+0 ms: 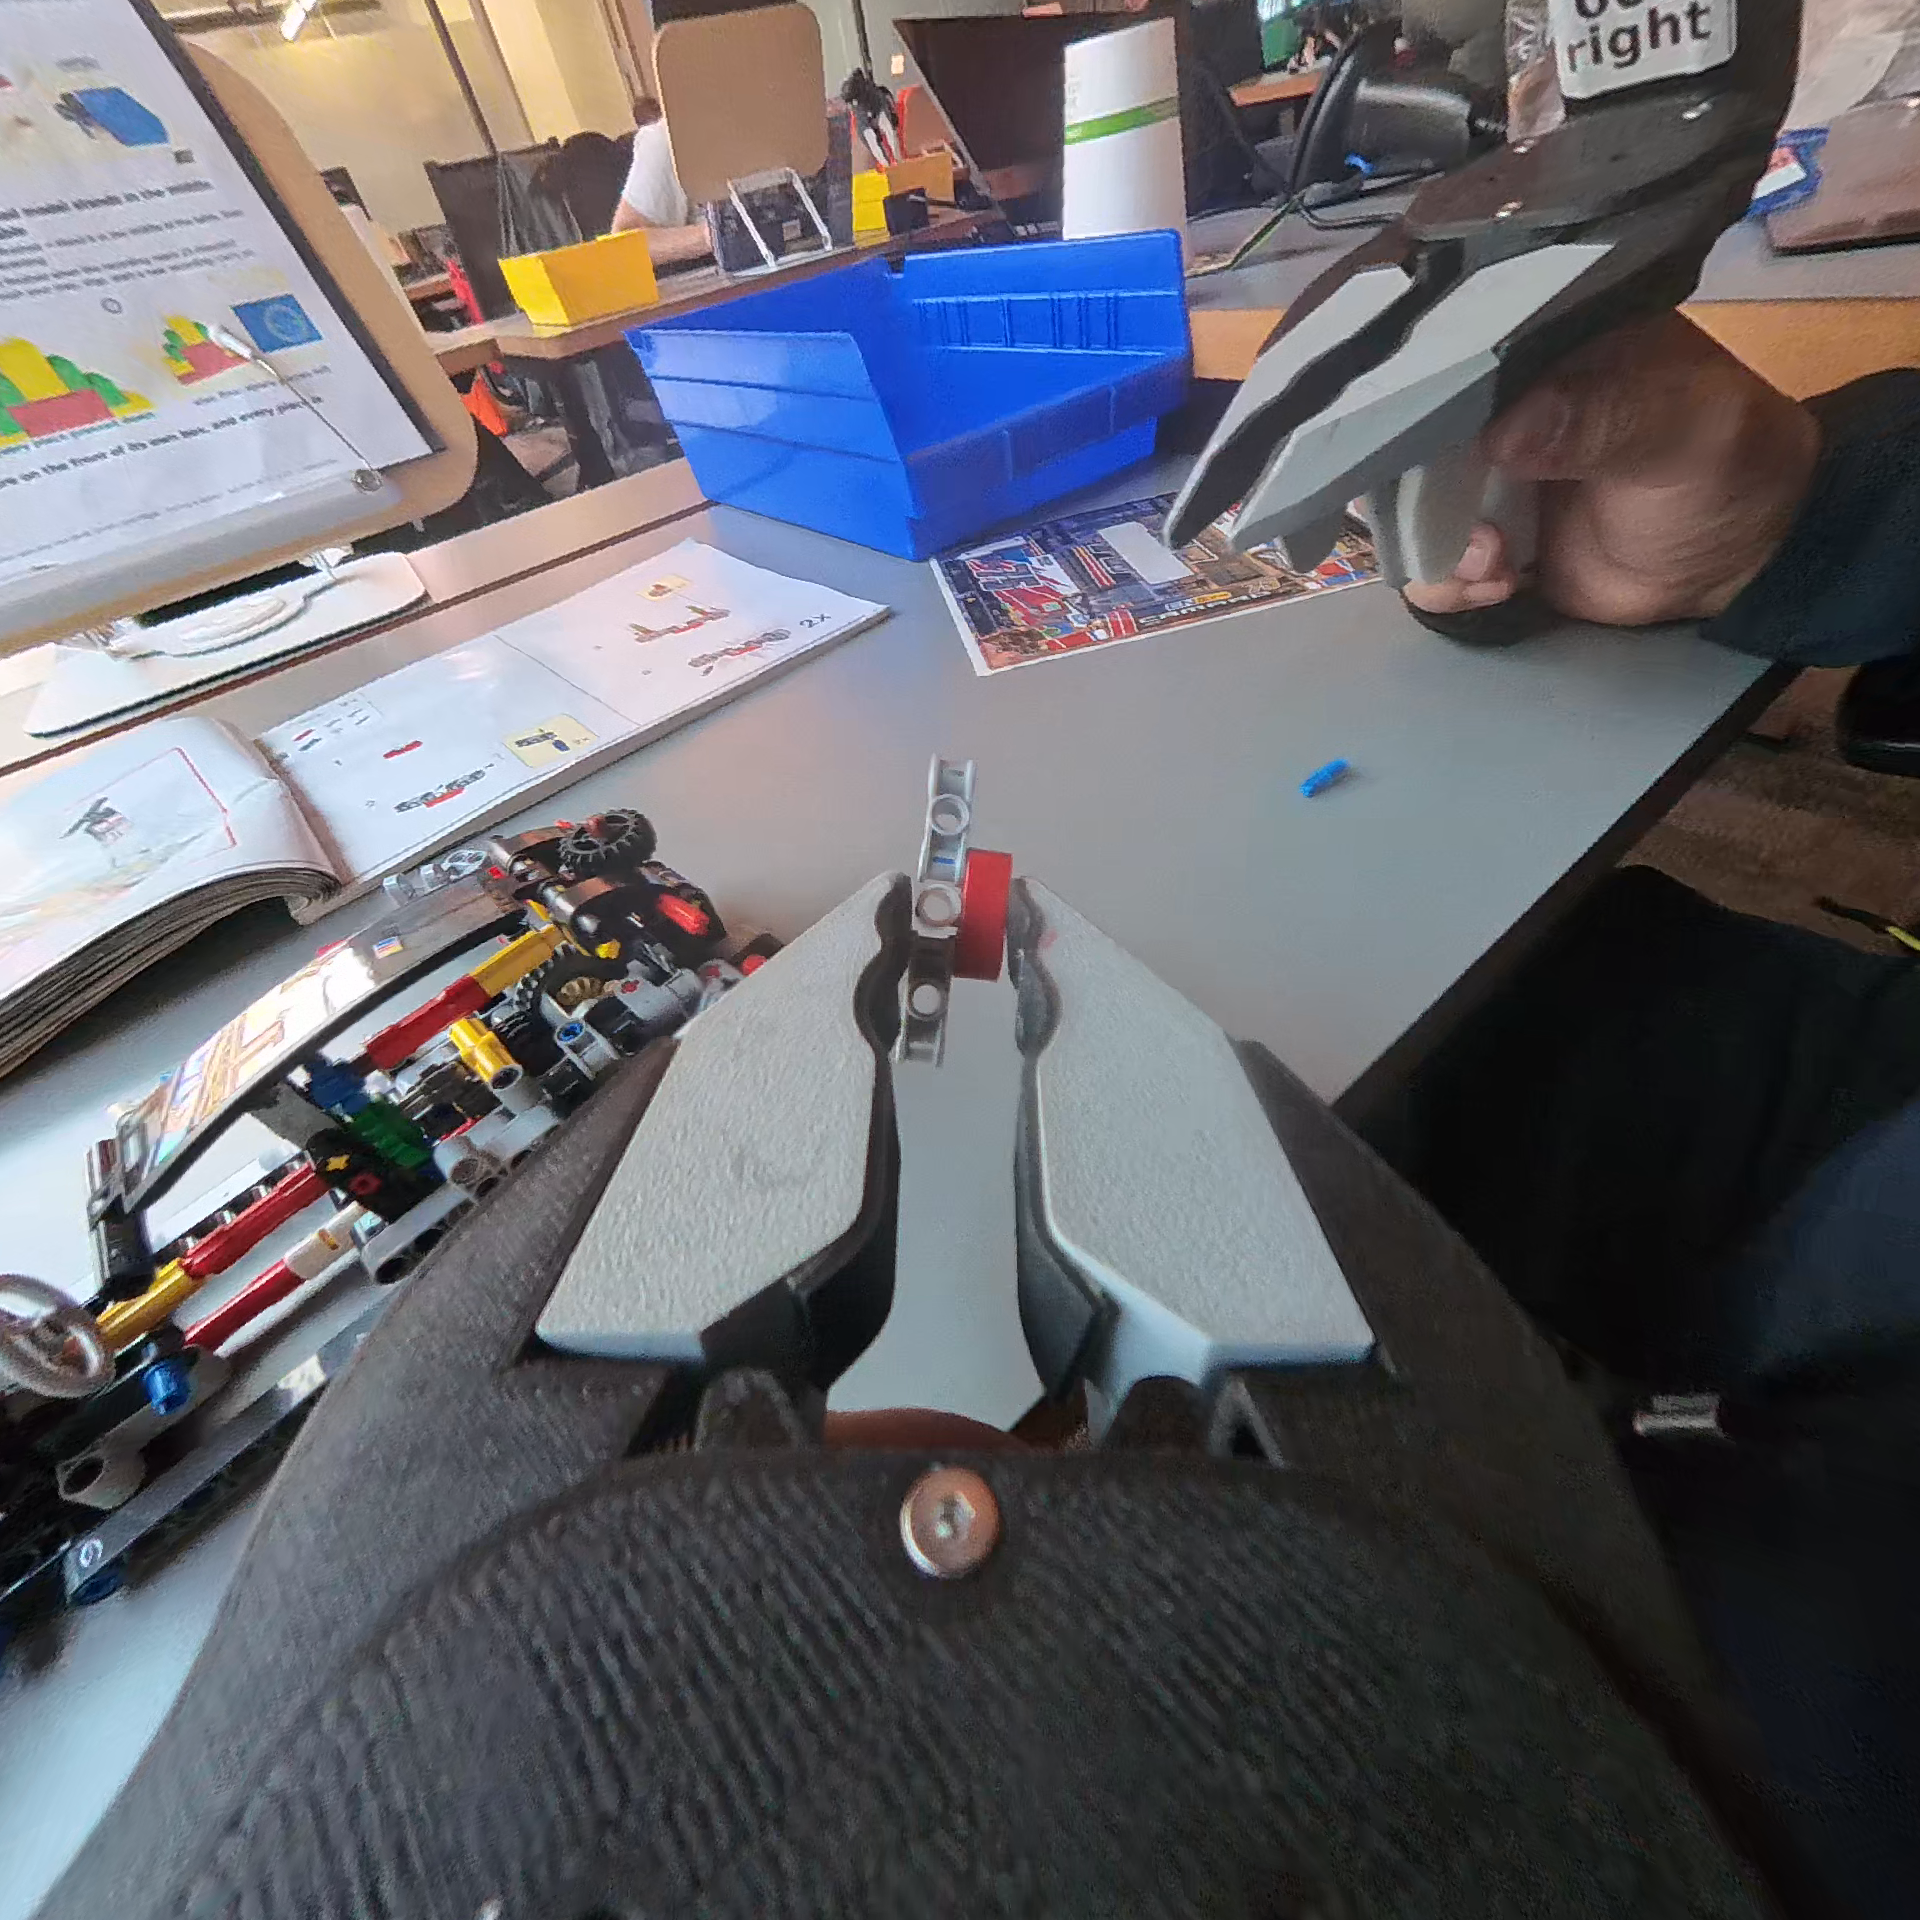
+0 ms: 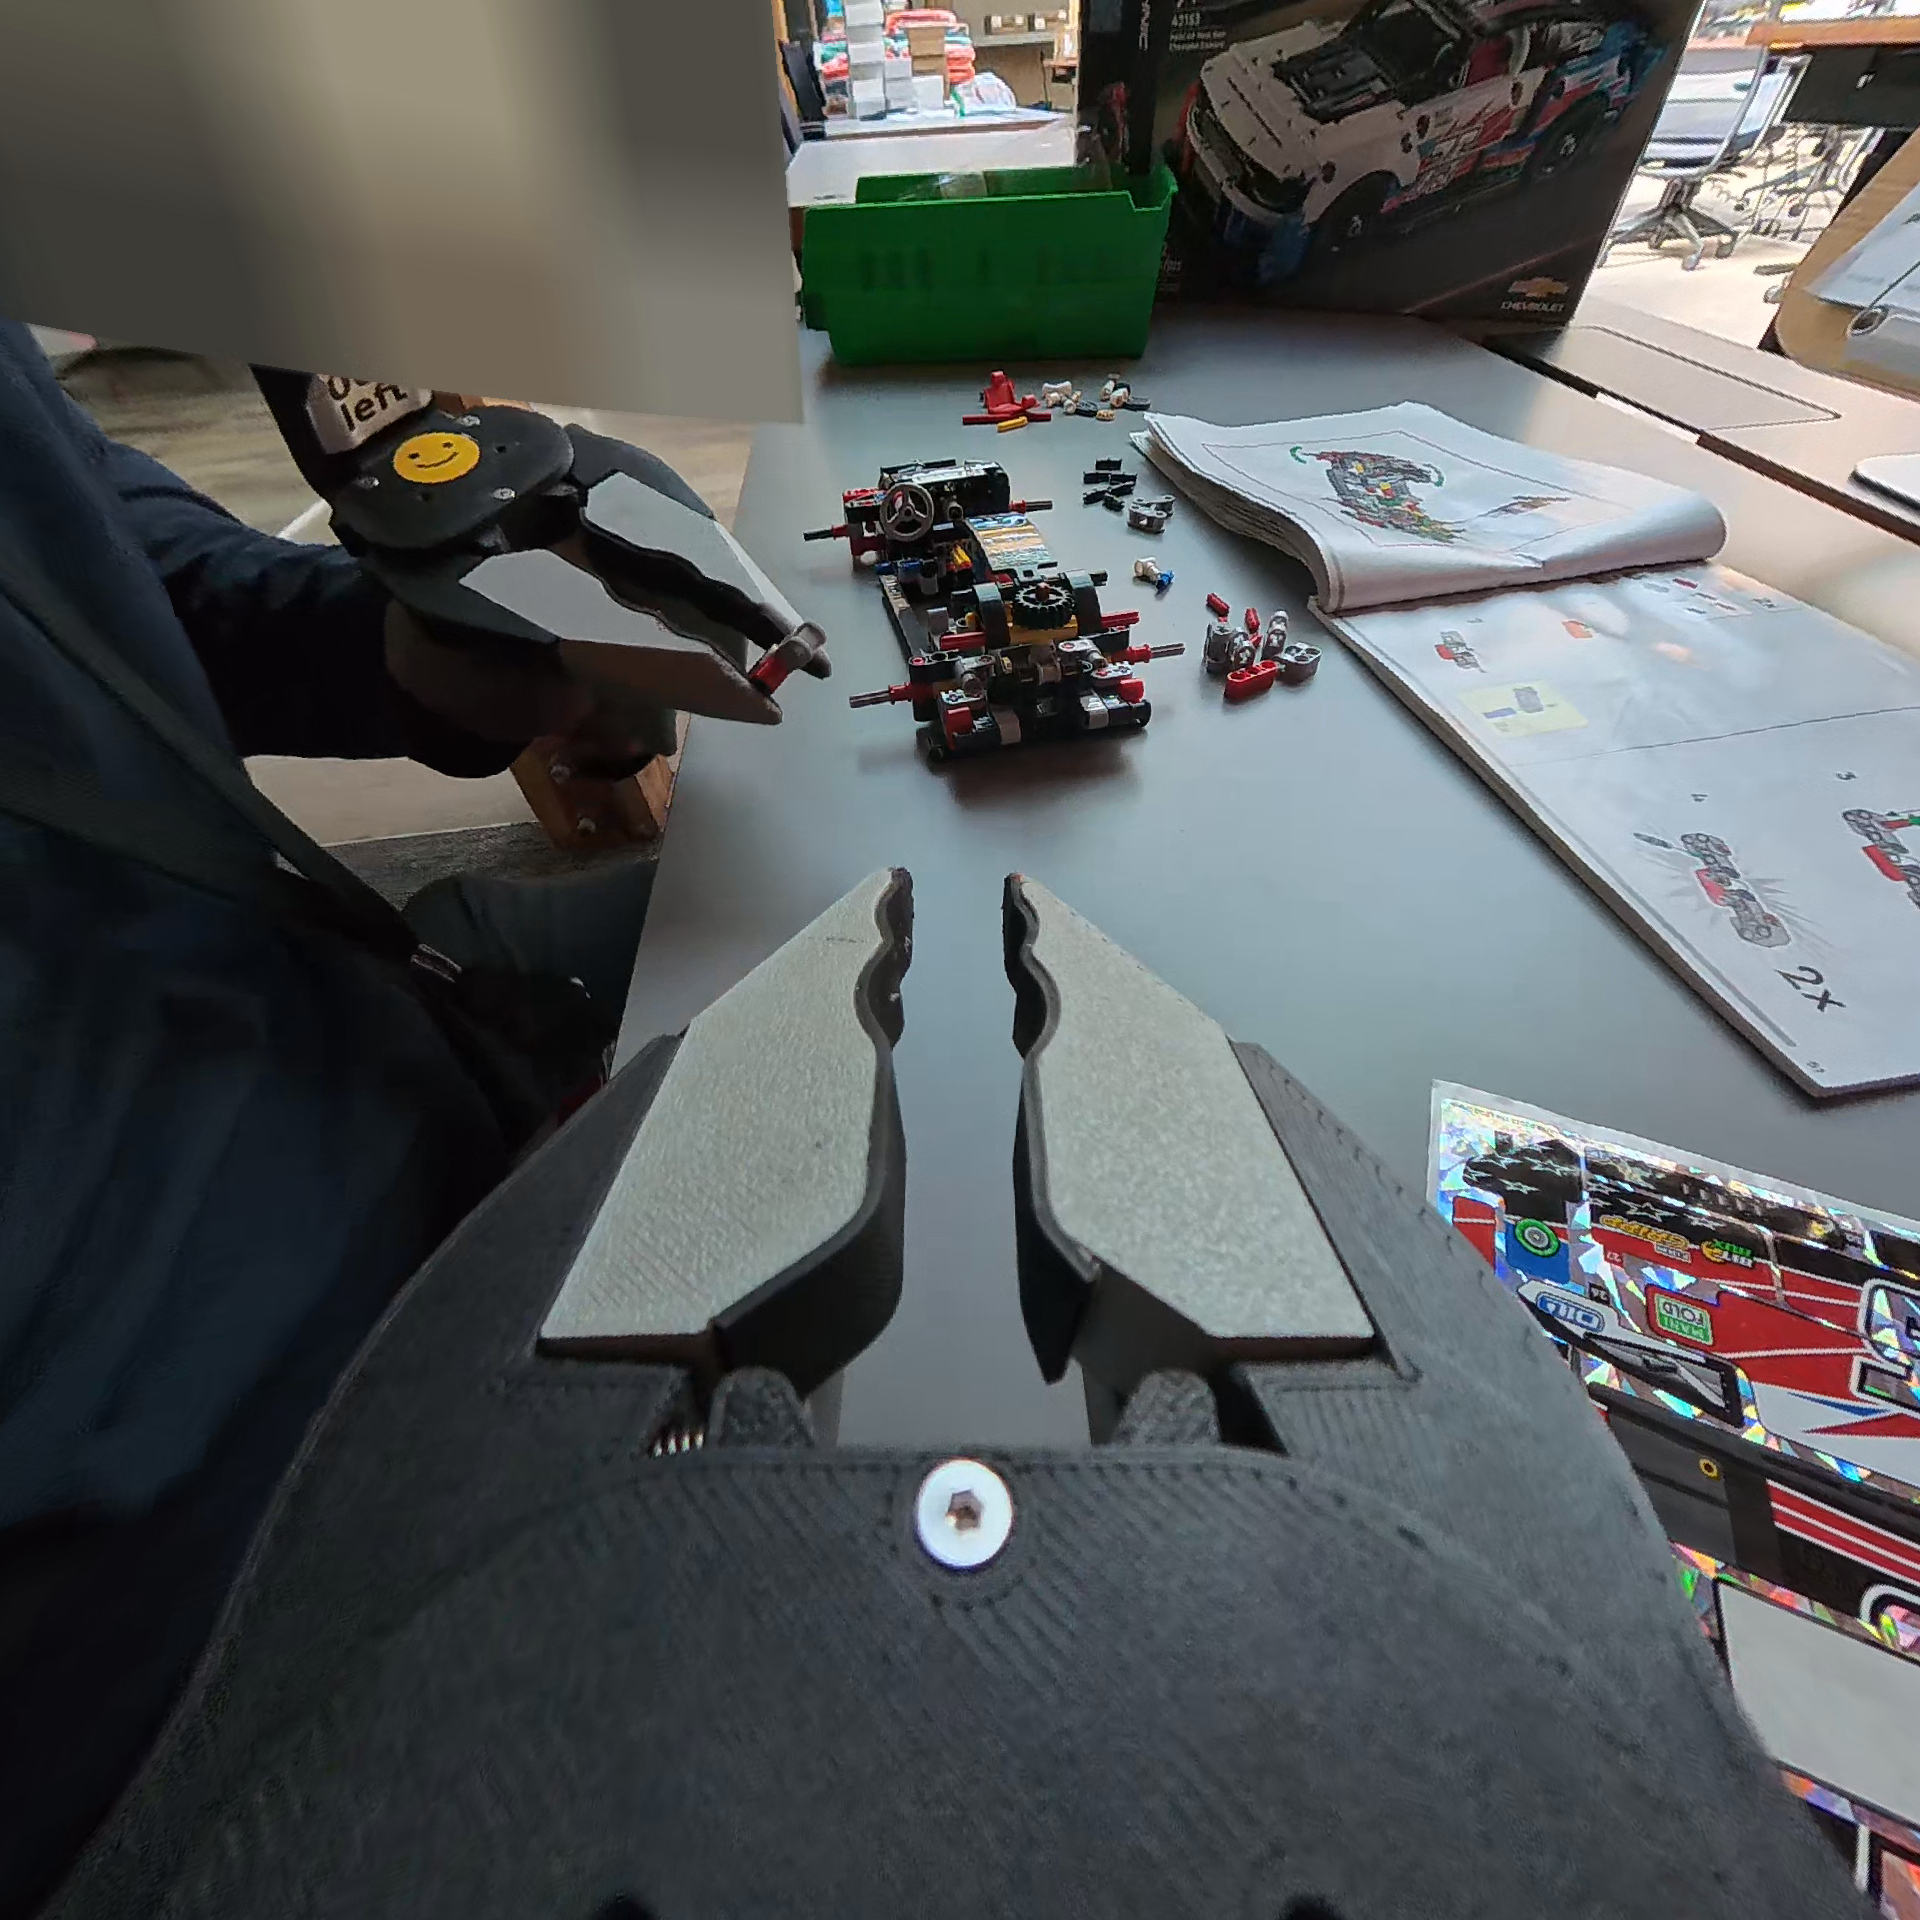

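Near the table edge (image 1: 1558,883), left gripper (image 1: 961,925) clamps a grey-and-red brick piece (image 1: 951,914); right gripper (image 2: 956,904) hovers open over bare tabletop.

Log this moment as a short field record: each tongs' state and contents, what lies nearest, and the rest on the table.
left tongs: closed on a grey holed beam with red round piece, raised above the grey table
right tongs: open, empty
nearest left: part-built brick chassis
loose on table: small blue pin
paper: open instruction booklet, sticker sheet
bins: blue bin, green bin
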The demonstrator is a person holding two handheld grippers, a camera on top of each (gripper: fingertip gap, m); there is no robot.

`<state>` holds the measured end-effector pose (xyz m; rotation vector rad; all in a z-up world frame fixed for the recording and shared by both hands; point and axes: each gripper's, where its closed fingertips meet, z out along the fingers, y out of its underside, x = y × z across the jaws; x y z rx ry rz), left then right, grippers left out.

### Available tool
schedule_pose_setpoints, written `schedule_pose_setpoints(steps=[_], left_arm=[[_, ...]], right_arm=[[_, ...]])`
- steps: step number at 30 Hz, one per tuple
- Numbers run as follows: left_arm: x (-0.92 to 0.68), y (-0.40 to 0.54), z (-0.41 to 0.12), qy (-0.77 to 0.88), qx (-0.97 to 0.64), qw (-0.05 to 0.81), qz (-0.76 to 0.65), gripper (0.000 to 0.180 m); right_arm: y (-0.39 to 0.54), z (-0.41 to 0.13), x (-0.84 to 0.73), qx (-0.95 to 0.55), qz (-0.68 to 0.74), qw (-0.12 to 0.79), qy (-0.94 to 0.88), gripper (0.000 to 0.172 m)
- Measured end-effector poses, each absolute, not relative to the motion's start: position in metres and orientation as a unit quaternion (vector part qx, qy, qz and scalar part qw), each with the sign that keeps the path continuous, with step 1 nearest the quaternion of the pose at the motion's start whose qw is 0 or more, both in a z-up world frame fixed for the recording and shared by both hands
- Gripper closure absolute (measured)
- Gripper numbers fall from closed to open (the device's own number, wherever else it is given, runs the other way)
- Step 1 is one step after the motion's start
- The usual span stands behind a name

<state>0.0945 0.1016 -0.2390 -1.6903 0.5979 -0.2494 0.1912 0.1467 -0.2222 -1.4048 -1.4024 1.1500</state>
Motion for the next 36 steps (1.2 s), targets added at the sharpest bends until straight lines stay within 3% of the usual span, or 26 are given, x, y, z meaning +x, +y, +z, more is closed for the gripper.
schedule_pose_setpoints(steps=[36], left_arm=[[0.089, 0.11, -0.252, 0.244, -0.75, 0.598, -0.145, 0.165]], right_arm=[[0.146, -0.223, 0.187, -0.545, 0.446, 0.417, -0.575, 0.16]])
